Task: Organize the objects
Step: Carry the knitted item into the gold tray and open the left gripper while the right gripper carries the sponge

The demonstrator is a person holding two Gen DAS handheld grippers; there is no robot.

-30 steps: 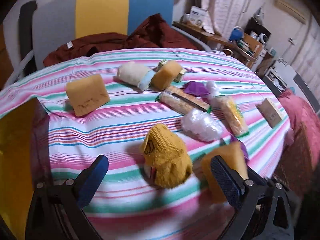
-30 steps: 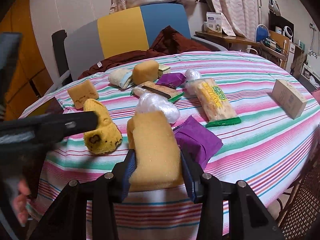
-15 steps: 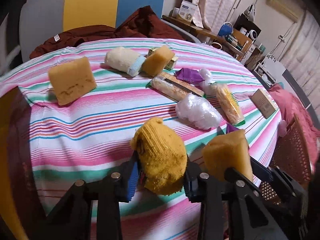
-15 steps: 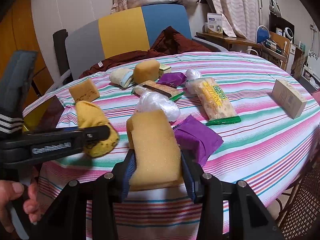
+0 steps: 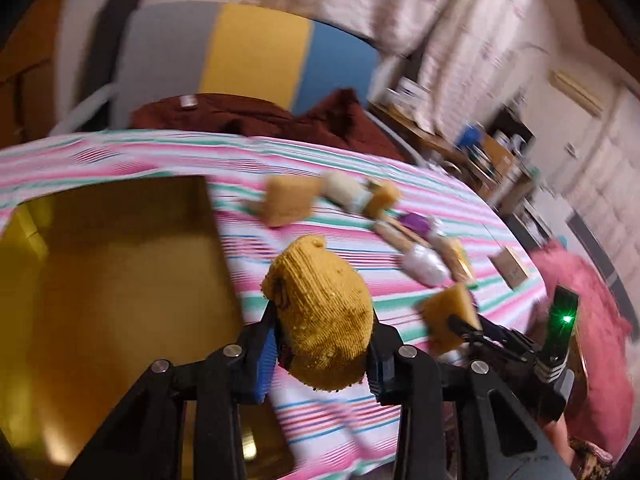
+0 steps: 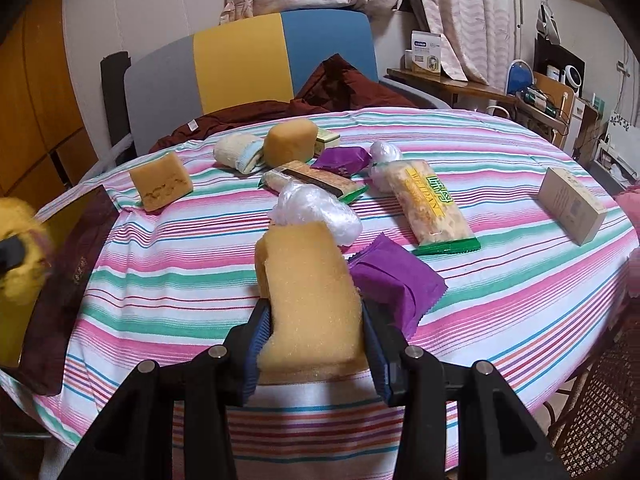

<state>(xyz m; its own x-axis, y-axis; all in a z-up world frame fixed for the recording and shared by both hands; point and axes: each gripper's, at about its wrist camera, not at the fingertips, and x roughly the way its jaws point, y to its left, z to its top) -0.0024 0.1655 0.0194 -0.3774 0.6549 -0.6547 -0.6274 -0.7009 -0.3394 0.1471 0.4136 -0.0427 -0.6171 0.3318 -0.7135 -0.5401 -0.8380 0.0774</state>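
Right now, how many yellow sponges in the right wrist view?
3. One sponge clamped in the right gripper; a wedge sponge far left on the tablecloth; a rounded sponge at the back. Others may be hidden.

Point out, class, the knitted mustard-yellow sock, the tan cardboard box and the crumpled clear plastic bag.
Knitted mustard-yellow sock [image 5: 326, 312]: left wrist view, middle of its knit.
Tan cardboard box [image 6: 570, 205]: right wrist view, its long side face.
Crumpled clear plastic bag [image 6: 316, 210]: right wrist view, centre of the bundle.
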